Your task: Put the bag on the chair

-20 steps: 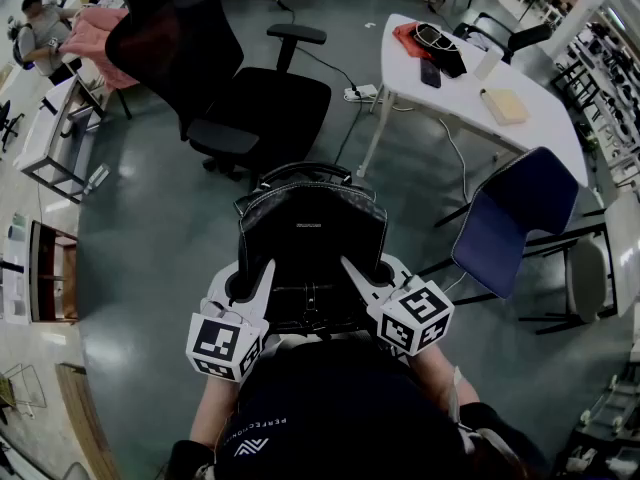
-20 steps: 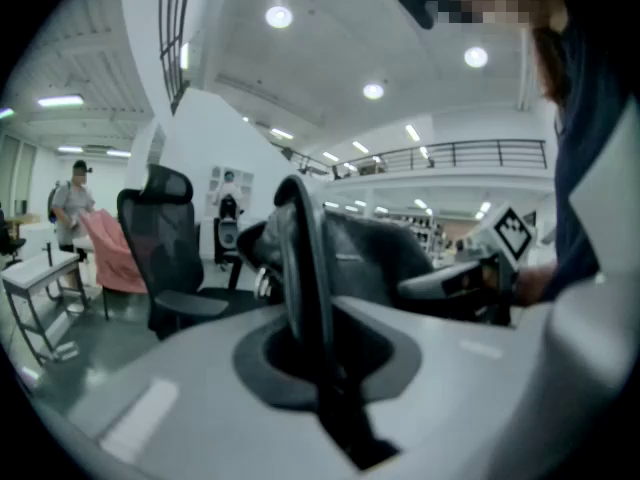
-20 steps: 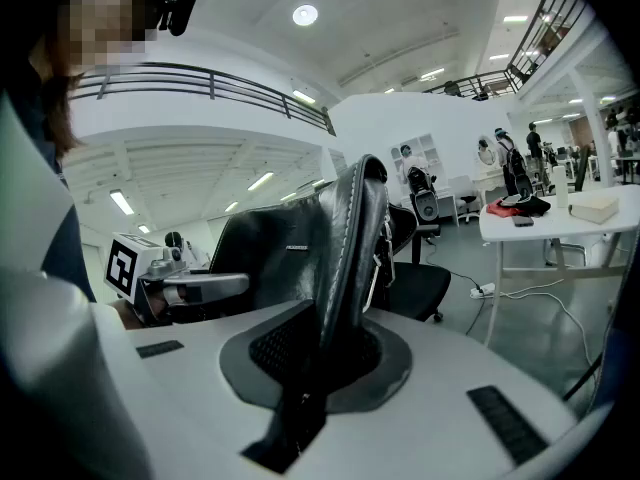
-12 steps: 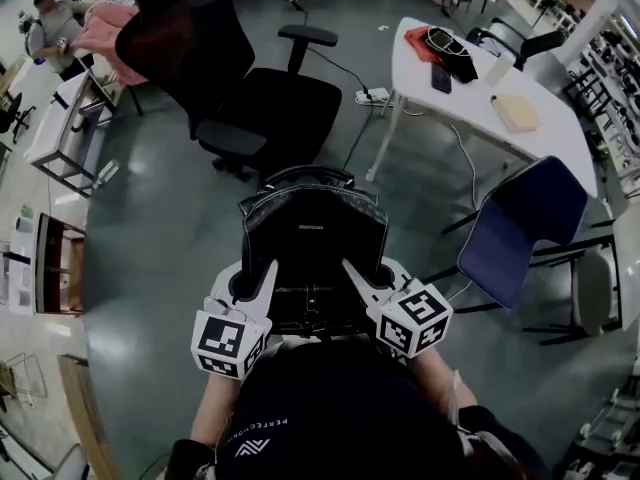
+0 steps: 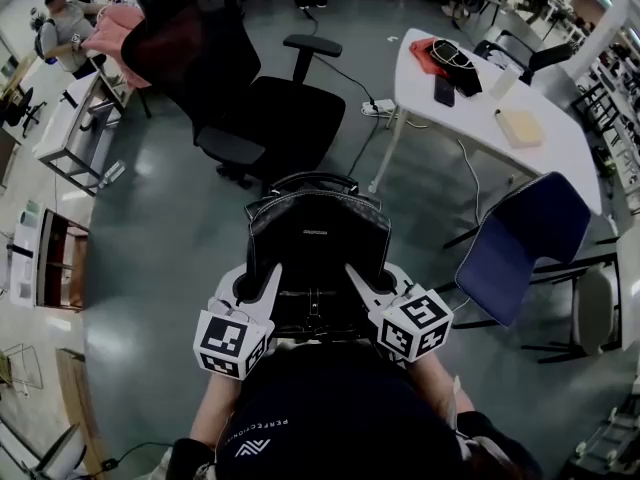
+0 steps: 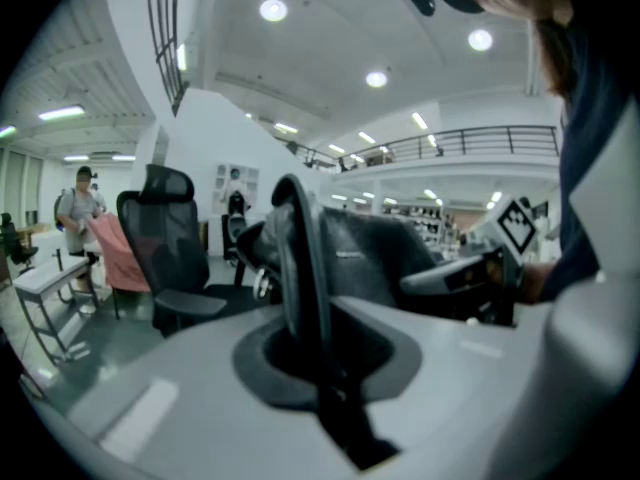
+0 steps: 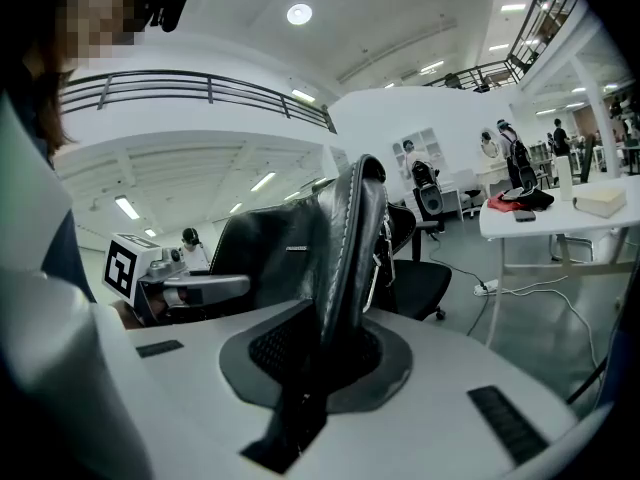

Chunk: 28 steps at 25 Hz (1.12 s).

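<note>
- The black leather bag (image 5: 318,238) is up in the air, carried in front of the person, with the black mesh office chair (image 5: 290,118) on the floor just beyond it.
- The left gripper (image 5: 268,278) has its jaws pinched tight on the bag's left edge.
- The right gripper (image 5: 355,276) has its jaws clamped on the bag's right edge.
- A white tabletop (image 5: 560,153) and a blue chair (image 5: 515,233) stand off to the right.
</note>
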Available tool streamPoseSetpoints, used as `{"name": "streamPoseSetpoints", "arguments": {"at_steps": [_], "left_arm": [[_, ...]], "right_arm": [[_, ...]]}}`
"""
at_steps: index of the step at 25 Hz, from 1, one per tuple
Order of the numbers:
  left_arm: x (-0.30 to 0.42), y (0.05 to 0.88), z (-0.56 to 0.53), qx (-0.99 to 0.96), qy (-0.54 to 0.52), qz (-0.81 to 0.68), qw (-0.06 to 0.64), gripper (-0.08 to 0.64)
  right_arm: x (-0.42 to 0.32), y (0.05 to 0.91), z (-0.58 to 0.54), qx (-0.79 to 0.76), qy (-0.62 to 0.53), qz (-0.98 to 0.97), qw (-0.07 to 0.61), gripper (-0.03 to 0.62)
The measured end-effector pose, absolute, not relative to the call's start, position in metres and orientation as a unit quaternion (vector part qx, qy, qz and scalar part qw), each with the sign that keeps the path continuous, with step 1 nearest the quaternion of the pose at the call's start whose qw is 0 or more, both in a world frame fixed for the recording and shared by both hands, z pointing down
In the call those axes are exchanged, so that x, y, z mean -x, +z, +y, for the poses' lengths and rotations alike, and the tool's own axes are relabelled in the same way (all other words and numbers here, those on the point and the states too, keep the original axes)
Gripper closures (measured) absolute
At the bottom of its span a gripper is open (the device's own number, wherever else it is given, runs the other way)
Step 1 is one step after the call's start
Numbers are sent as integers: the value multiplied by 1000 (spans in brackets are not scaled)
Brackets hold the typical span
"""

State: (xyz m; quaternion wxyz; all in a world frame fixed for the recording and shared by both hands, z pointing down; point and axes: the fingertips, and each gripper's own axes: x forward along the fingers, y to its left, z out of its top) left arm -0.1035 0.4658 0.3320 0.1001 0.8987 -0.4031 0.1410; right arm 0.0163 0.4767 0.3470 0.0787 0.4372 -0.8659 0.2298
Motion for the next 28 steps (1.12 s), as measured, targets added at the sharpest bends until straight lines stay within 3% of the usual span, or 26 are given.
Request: {"name": "streamPoseSetpoints", "arguments": {"at_steps": [28], "left_arm": [[41,344,394,-909,137,-380,105,525]], "right_arm": [[-79,358,411,-471,230,-848,76,555]]}}
